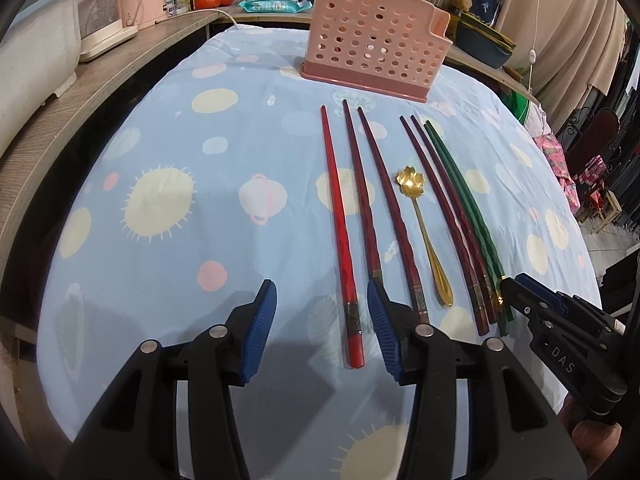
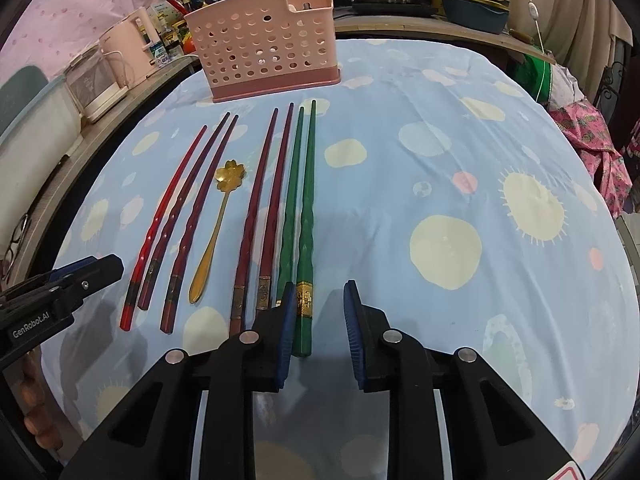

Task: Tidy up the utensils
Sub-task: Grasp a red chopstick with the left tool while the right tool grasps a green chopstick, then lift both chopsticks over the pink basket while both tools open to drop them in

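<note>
Item: utensils, being laid out in a row on the table (image 2: 440,120) under a blue patterned cloth, handle ends toward its near edge, tips toward the far edge. Being listed from the left: one red chopstick (image 1: 338,216), a dark red pair (image 1: 380,208), a gold flower-bowled spoon (image 1: 424,232), a second dark red pair (image 2: 266,208), a green pair (image 2: 300,208). Destination: a pink perforated holder (image 2: 264,44), being kept upright near the far edge, well apart from the handle ends.

Left gripper (image 1: 322,320): jaws being held moderately wide astride the red chopstick's handle end, pads not pressing.

Right gripper (image 2: 320,328): jaws being held fairly narrow, the outer green chopstick's handle just beside the left pad; no squeeze is being shown.

Step judged in hand: first pickups being lined up. Next being called for: closing on the handles, lifting, carrying to the holder, dropping in upright.
</note>
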`<control>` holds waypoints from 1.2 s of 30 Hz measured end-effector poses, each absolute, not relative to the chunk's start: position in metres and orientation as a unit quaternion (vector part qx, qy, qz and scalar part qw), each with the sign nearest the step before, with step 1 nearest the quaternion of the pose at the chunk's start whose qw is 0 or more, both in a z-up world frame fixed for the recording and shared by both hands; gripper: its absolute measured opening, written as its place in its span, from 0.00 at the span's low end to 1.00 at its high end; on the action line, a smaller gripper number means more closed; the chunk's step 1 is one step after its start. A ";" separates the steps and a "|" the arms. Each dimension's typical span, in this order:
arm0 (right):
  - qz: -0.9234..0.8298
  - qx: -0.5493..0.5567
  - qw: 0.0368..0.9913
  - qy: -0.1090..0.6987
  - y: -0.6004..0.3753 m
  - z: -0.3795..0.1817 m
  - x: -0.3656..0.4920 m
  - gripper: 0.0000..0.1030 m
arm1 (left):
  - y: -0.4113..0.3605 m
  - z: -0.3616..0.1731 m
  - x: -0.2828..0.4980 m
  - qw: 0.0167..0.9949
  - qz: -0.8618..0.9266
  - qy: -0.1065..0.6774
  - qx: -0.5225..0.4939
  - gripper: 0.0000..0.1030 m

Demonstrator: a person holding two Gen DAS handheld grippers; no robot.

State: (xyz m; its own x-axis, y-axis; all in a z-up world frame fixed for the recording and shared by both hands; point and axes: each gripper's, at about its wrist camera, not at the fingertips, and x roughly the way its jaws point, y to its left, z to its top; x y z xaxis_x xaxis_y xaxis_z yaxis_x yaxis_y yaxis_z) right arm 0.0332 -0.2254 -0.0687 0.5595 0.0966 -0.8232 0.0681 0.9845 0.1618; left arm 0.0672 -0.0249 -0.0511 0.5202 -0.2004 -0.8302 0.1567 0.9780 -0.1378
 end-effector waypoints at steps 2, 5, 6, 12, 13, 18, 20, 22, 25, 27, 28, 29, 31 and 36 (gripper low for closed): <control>0.008 0.085 0.878 0.471 -0.224 -0.070 0.033 0.14 | -0.026 -0.053 0.067 0.870 -0.103 0.481 -0.021 0.44; 0.010 0.081 0.878 0.471 -0.222 -0.070 0.034 0.13 | -0.028 -0.057 0.067 0.868 -0.105 0.486 -0.018 0.44; 0.011 0.080 0.878 0.471 -0.221 -0.070 0.034 0.13 | -0.029 -0.058 0.068 0.866 -0.105 0.488 -0.018 0.44; 0.010 0.071 0.881 0.467 -0.219 -0.072 0.033 0.12 | -0.031 -0.065 0.067 0.865 -0.106 0.490 -0.012 0.44; 0.010 0.070 0.882 0.467 -0.218 -0.072 0.033 0.12 | -0.031 -0.065 0.067 0.866 -0.106 0.489 -0.010 0.44; 0.009 0.069 0.882 0.465 -0.218 -0.072 0.033 0.12 | -0.033 -0.066 0.067 0.866 -0.106 0.488 -0.005 0.43; 0.007 0.069 0.883 0.464 -0.218 -0.072 0.033 0.12 | -0.033 -0.066 0.066 0.867 -0.107 0.486 -0.002 0.43; 0.007 0.070 0.883 0.464 -0.218 -0.072 0.033 0.12 | -0.033 -0.066 0.065 0.868 -0.107 0.485 0.000 0.37; 0.008 0.069 0.883 0.464 -0.218 -0.072 0.032 0.12 | -0.033 -0.067 0.065 0.868 -0.109 0.485 0.001 0.27; 0.007 0.068 0.884 0.463 -0.217 -0.072 0.032 0.12 | -0.032 -0.067 0.064 0.867 -0.110 0.485 -0.001 0.20; 0.007 0.067 0.884 0.463 -0.217 -0.072 0.032 0.12 | -0.032 -0.067 0.064 0.867 -0.110 0.486 -0.002 0.15; 0.007 0.067 0.884 0.463 -0.217 -0.072 0.031 0.12 | -0.032 -0.067 0.064 0.866 -0.112 0.487 -0.003 0.13; 0.008 0.069 0.884 0.462 -0.217 -0.072 0.031 0.10 | -0.031 -0.067 0.063 0.865 -0.114 0.488 -0.005 0.07; 0.009 0.073 0.884 0.462 -0.218 -0.071 0.030 0.07 | -0.030 -0.066 0.062 0.864 -0.117 0.489 -0.010 0.07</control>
State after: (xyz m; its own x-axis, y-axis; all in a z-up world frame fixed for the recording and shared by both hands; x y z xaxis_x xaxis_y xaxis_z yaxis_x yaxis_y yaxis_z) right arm 0.0298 -0.2179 -0.0713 0.5727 0.0836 -0.8155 0.0506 0.9893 0.1370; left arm 0.0616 -0.0302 -0.0658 0.4949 -0.2125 -0.8426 0.1935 0.9722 -0.1316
